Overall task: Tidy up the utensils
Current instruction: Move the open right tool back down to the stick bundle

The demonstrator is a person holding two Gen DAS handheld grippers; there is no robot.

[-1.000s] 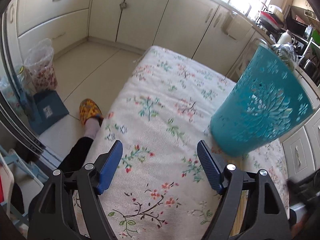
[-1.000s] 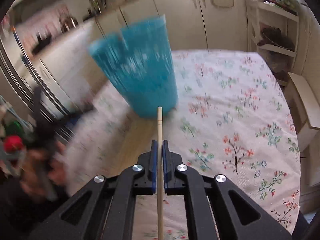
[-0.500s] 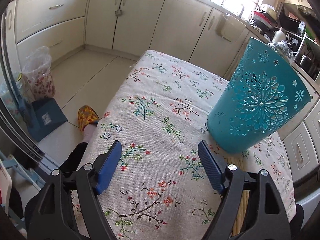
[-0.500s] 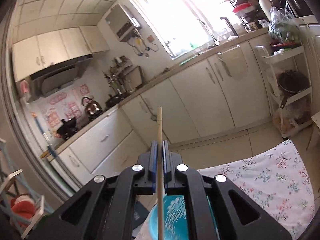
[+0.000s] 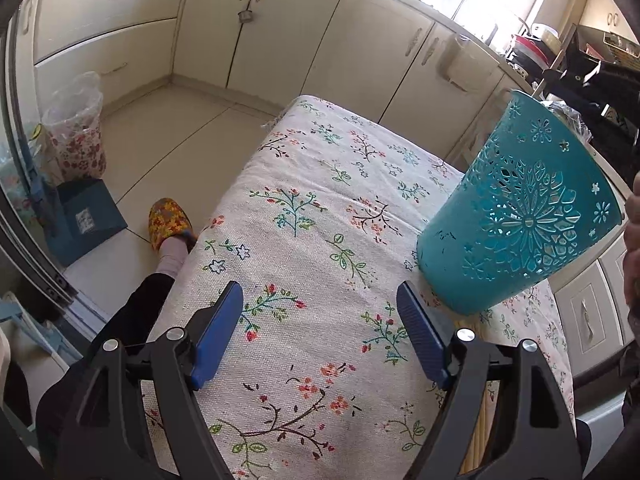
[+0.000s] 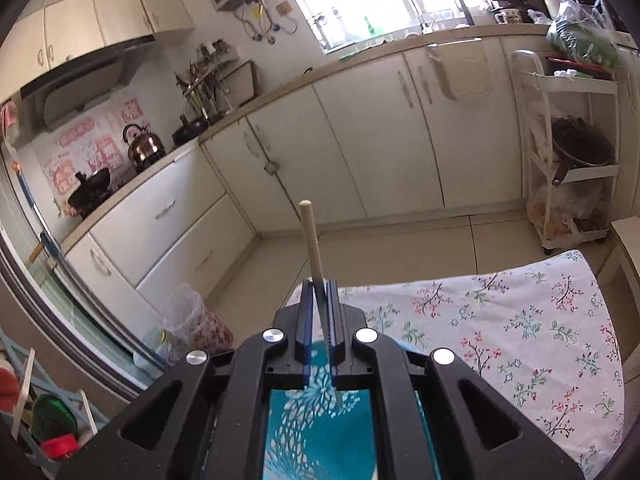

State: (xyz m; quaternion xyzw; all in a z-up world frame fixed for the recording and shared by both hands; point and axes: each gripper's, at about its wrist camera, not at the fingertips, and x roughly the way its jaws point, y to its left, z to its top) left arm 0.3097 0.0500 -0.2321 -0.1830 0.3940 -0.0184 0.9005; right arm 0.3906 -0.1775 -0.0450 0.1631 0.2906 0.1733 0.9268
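A teal cut-out basket (image 5: 520, 216) stands on the flowered tablecloth (image 5: 312, 184), ahead and to the right of my left gripper (image 5: 320, 292). That gripper hovers over the cloth, open, with nothing between its blue pads. More wooden chopsticks (image 5: 476, 440) lie on the table behind its right finger. My right gripper (image 6: 319, 286) is shut on a single wooden chopstick (image 6: 310, 236). The stick leans a little to the left, and its lower tip hangs over the basket's open mouth (image 6: 320, 432) directly below. A hand (image 5: 632, 240) shows at the right edge beside the basket.
A person's foot in a yellow slipper (image 5: 168, 220) rests on the floor by the table's left edge. A bin with a floral bag (image 5: 76, 136) and a blue box (image 5: 86, 220) stand further left. Cream cabinets line the walls, and a white trolley rack (image 6: 568, 152) stands at the far right.
My right gripper has risen from beside the basket to above its mouth, carrying the chopstick, which now leans left. The left gripper has stayed in place, open.
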